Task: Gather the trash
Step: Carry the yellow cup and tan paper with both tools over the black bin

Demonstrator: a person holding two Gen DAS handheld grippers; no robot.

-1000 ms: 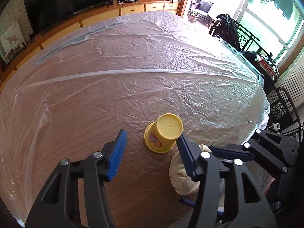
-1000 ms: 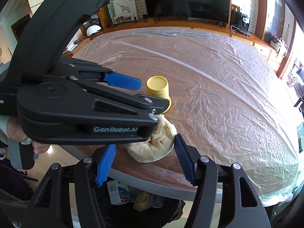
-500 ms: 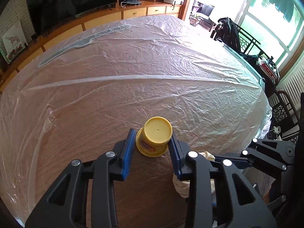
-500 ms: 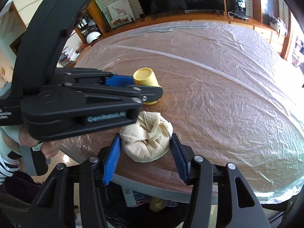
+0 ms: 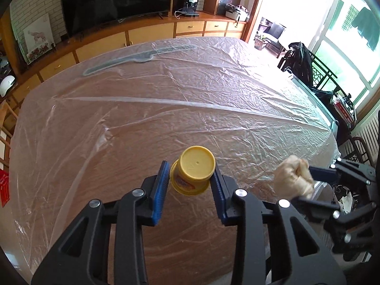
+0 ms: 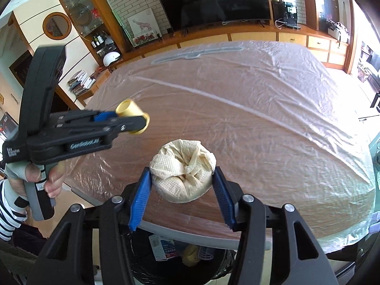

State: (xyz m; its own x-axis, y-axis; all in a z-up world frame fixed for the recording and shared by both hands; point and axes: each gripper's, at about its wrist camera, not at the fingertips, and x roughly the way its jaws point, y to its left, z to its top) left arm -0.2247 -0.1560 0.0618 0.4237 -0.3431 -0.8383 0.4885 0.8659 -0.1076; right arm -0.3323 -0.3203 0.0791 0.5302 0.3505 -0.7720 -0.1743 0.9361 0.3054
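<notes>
My left gripper (image 5: 190,180) is shut on a yellow plastic cup (image 5: 193,169), upside down, held above the plastic-covered table (image 5: 166,109). It shows at the left of the right wrist view (image 6: 133,118). My right gripper (image 6: 181,182) is shut on a crumpled beige paper towel ball (image 6: 184,173), lifted just above the table's near edge. The ball also shows at the right of the left wrist view (image 5: 293,178).
A black trash bin (image 6: 180,261) with a carton and other trash stands below the table's near edge, under my right gripper. A TV and wooden cabinets (image 5: 114,35) line the far wall. Dark chairs (image 5: 308,71) stand at the table's right side.
Both grippers closed: the left on the yellow cup, the right on the paper towel ball. Both objects have been lifted off the table.
</notes>
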